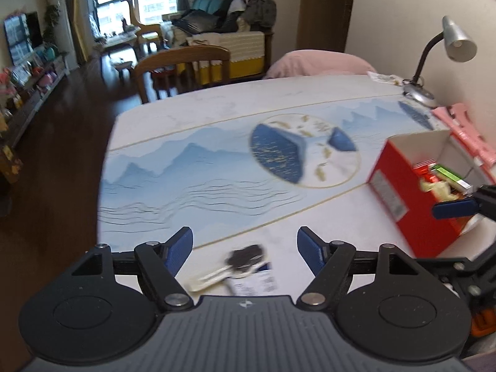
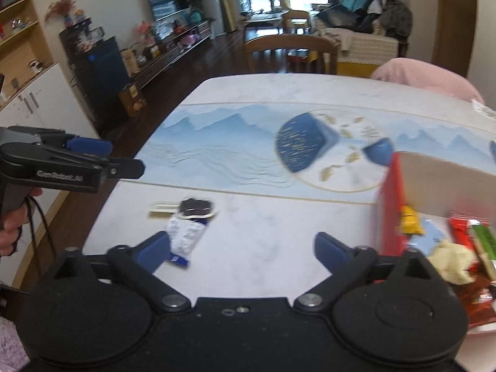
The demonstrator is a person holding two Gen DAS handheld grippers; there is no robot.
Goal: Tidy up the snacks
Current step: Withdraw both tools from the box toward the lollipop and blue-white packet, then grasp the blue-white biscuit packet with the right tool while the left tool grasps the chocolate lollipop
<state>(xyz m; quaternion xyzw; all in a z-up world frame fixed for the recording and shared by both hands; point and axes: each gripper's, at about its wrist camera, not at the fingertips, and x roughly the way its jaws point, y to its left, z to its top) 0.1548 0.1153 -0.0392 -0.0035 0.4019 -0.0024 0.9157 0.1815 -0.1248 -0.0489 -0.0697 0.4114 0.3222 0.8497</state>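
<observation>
A red cardboard box point(image 1: 400, 192) with several snack packets inside stands on the right of the table; it also shows in the right wrist view point(image 2: 389, 214). Two snacks lie loose on the table: a dark cookie snack in clear wrap point(image 2: 195, 207) and a white and blue packet point(image 2: 186, 238). In the left wrist view the cookie snack point(image 1: 245, 257) and the packet point(image 1: 254, 282) lie just ahead of my open, empty left gripper point(image 1: 245, 245). My right gripper point(image 2: 241, 248) is open and empty, left of the box and right of the packet.
The table point(image 1: 217, 117) has a blue mountain-print cover. A desk lamp point(image 1: 446, 49) and pink items point(image 1: 465, 130) stand at the far right. A wooden chair point(image 1: 183, 68) is behind the table. The left gripper also shows in the right wrist view point(image 2: 93, 148).
</observation>
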